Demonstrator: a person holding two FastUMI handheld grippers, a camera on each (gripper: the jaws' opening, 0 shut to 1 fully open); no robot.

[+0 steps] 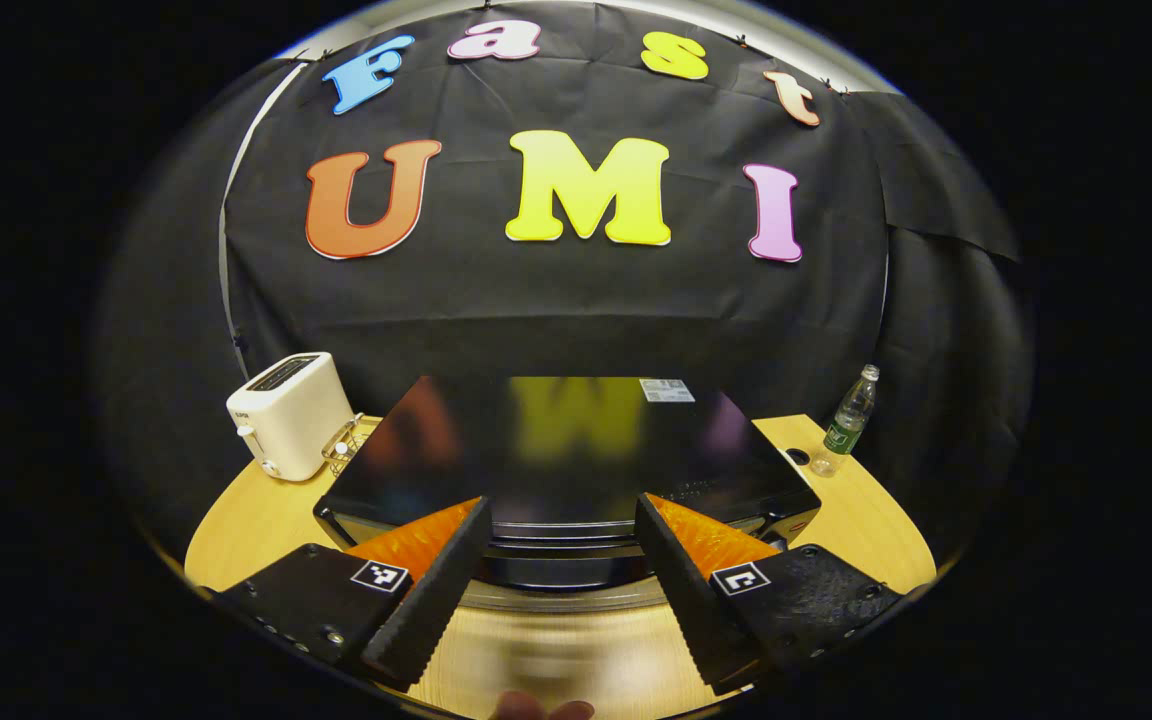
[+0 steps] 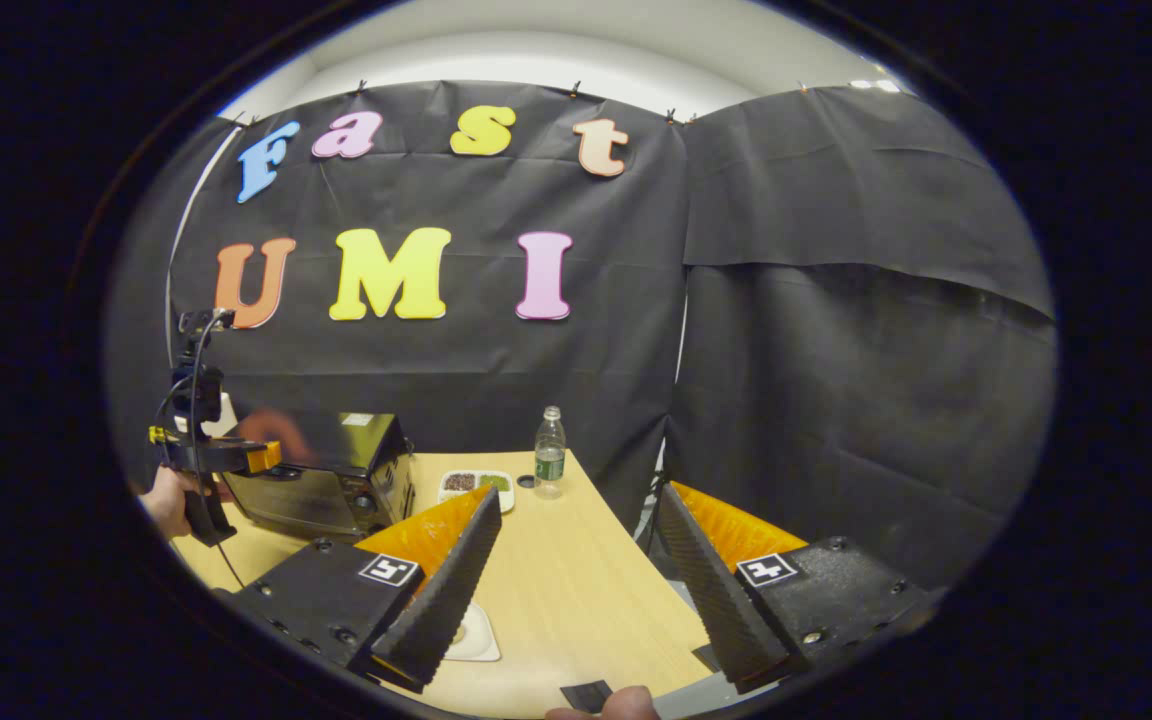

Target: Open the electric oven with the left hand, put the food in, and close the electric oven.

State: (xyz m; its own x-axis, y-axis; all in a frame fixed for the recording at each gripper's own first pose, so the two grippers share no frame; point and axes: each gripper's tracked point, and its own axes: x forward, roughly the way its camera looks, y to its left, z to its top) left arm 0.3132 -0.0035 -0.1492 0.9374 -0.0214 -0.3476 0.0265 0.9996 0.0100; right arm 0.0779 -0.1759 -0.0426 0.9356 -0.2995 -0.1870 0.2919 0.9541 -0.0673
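Fingers of the left gripper (image 1: 561, 580) stand spread before the oven (image 1: 566, 450), ready to take its door (apparently closed). Right gripper (image 2: 576, 590) waits released above the surface (image 2: 576, 590), near a white dish (image 2: 471, 635).

Your oven (image 1: 566, 440) reads glossy black on top, mirroring blurred orange, yellow and purple. Beside it, the toaster (image 1: 288, 412) is cream-white with a dark slot panel. Table (image 1: 871, 505) is pale yellow wood grain. Your bottle (image 2: 549, 453) is clear with a green label; the tray (image 2: 477, 484) is white, holding brown and green food.
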